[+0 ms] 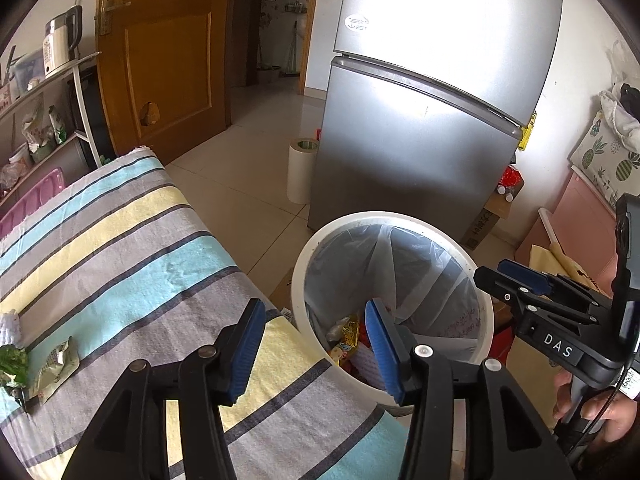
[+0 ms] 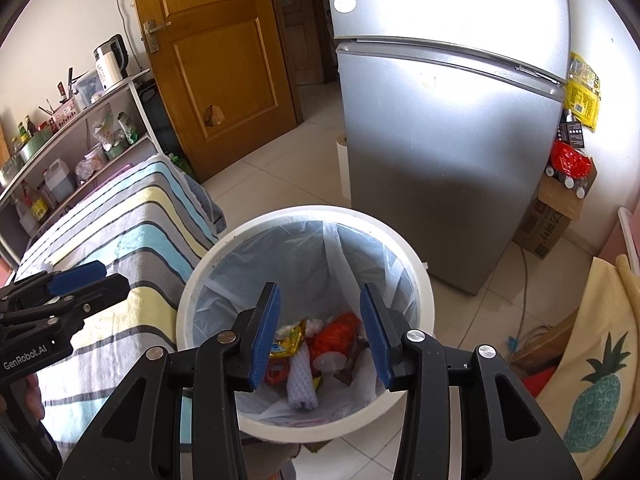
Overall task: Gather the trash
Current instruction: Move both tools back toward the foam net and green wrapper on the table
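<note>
My right hand-held gripper [image 2: 318, 338] hangs released and empty directly above the white trash bin [image 2: 424, 292], its blue pads spread wide over the liner. Down between them I see what the bin already holds: a yellow snack wrapper [image 2: 290, 338], a white foam net sleeve [image 2: 302, 384] and something orange-red [image 2: 338, 334].

My left hand-held gripper [image 1: 316, 346] is also released and carries nothing. It sits over the near corner of the striped bed [image 1: 120, 248], with its right finger overlapping the bin's rim.

The trash I judge is left to collect lies to the left of that gripper and slightly nearer me, on the bed: a crumpled greenish wrapper [image 1: 56, 366] with its long axis running roughly away from me, and just beside it, at the picture's edge, a leafy green scrap [image 1: 12, 362]. A white textured piece [image 1: 10, 326] lies just beyond them; I cannot tell what it is.

The left hand is plainly the nearer one; the right would have to cross over it. The bed between gripper and wrapper is bare, so a sideways sweep has open room. The bin touches or nearly touches the bed's edge, so the carry back is short, with only the rim to clear.
</note>
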A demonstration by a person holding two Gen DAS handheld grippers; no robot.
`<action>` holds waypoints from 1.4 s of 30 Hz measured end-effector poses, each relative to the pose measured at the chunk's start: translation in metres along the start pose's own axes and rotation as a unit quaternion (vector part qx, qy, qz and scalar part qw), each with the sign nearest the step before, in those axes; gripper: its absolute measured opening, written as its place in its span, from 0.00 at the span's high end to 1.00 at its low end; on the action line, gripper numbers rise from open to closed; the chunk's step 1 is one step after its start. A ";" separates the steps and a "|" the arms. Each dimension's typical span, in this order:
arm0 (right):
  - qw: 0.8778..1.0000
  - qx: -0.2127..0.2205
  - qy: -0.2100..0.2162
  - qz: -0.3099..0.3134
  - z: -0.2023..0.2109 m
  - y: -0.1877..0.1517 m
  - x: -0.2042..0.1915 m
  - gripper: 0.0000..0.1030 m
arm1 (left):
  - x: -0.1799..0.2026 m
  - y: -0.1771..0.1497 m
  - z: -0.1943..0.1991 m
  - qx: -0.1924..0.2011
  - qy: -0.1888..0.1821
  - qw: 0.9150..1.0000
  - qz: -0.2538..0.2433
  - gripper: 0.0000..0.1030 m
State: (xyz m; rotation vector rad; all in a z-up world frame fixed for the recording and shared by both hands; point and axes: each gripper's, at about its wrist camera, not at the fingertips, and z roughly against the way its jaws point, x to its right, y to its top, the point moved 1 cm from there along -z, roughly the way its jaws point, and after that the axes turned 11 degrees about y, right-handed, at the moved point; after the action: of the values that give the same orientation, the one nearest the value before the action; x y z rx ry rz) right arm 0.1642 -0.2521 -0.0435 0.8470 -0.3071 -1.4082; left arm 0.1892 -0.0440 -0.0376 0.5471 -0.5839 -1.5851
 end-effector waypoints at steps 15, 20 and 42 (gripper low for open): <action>0.998 0.026 0.045 0.041 0.006 0.008 -0.069 0.49 | -0.075 -0.019 0.046 0.033 0.049 0.997 0.051 0.50; 0.995 0.025 0.074 0.062 -0.003 0.009 -0.103 0.48 | -0.111 -0.031 0.059 0.037 0.069 0.994 0.080 0.50; 0.973 -0.048 0.159 0.163 -0.073 -0.005 -0.232 0.48 | -0.256 -0.091 0.086 0.015 0.163 0.967 0.197 0.50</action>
State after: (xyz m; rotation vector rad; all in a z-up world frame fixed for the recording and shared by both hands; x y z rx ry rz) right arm 0.1653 -0.0091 -0.0298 0.8822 -0.1236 -0.9576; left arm 0.0872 0.2221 -0.0297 0.6547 -0.4348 -1.0842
